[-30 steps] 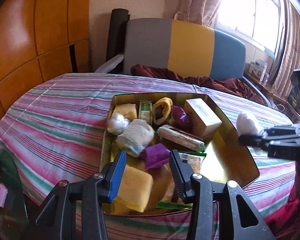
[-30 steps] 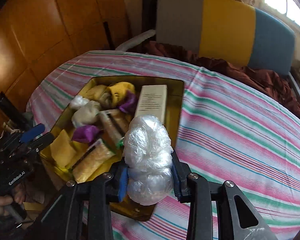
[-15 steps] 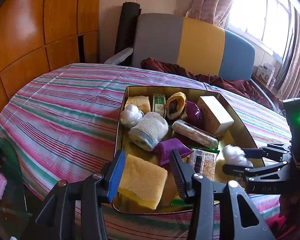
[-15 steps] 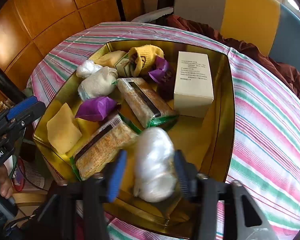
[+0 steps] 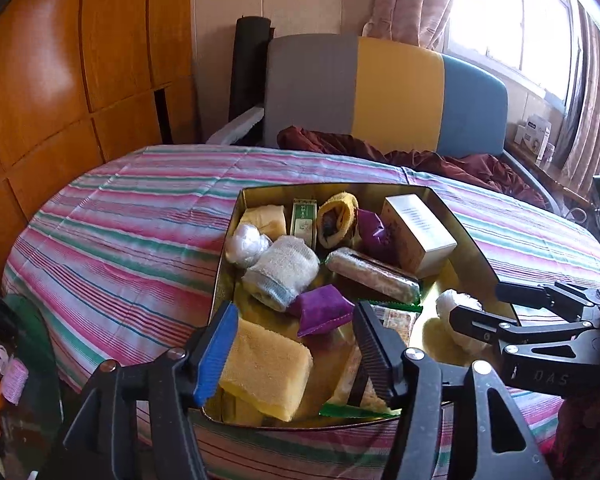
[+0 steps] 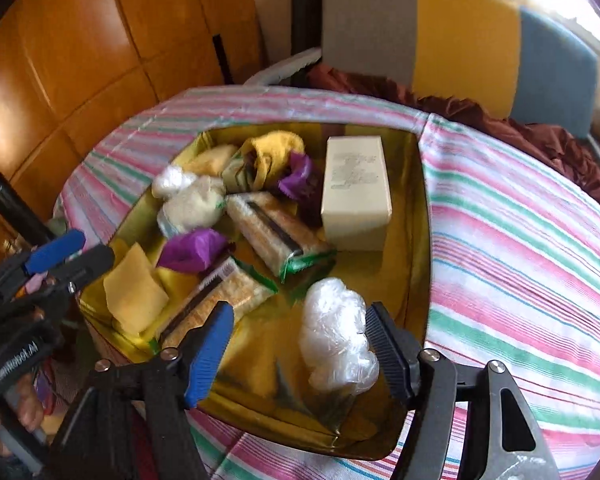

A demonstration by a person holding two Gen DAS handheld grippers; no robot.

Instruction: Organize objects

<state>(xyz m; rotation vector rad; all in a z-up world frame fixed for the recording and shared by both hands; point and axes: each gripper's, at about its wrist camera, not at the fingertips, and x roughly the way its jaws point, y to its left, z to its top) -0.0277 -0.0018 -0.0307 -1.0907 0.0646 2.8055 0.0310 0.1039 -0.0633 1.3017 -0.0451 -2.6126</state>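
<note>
- The right hand-held gripper stands spread over the near right corner of the gold tray, its jaws having just been opening; the crumpled clear plastic bag lies on the tray floor between them, against the ridged black pad but no longer pinched, apparently set where bare floor remained.
- A second ago that bag was clamped above the tray's near rim; now it rests inside.
- The left hand-held gripper is likewise spread, jaws just opened wider, either side of the yellow sponge in the near left corner, without pressing it. Earlier the pads sat closer to the sponge.
- Mid-tray, two wrapped snack packs and a purple pouch lie packed together.
- Farther back stand a cream carton, a rolled white cloth and a yellow sock, crowded along the far wall.
- The tray sits on the striped-cloth worktop; a grey, yellow and blue chair stands beyond.
</note>
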